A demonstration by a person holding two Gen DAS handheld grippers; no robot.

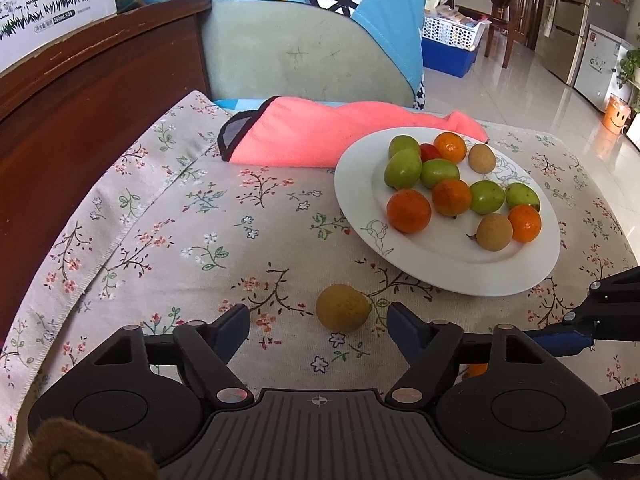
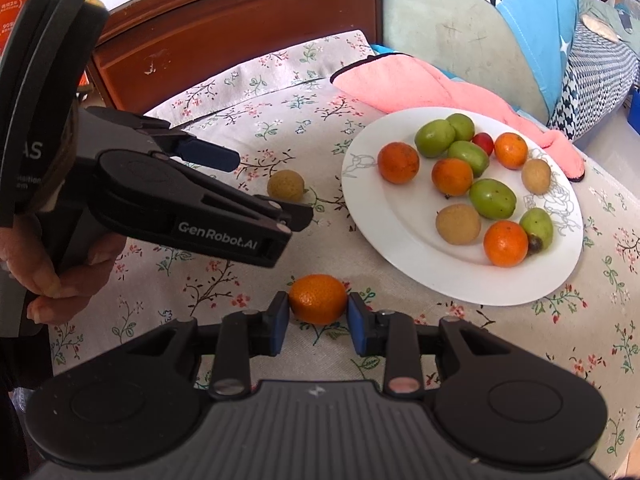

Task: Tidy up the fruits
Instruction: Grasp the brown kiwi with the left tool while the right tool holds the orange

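A tan longan (image 1: 343, 307) lies on the floral cloth, between the fingers of my left gripper (image 1: 318, 316). That gripper is open, with a gap on each side of the fruit. Seen in the right wrist view, the left gripper (image 2: 264, 188) reaches towards the same longan (image 2: 285, 185). My right gripper (image 2: 318, 320) is shut on a small orange (image 2: 318, 299) that rests on the cloth. A white plate (image 1: 352, 184) (image 2: 360, 200) behind holds several green, orange and tan fruits and one red one. One blue finger (image 1: 560, 338) of the right gripper shows at the right edge.
A pink towel (image 1: 320, 136) lies behind the plate, against a pale green chair back (image 1: 300, 52). Dark wooden furniture (image 1: 80, 92) borders the table on the left. A hand (image 2: 60, 276) grips the left gripper's handle. The tiled floor (image 1: 540, 92) drops away at right.
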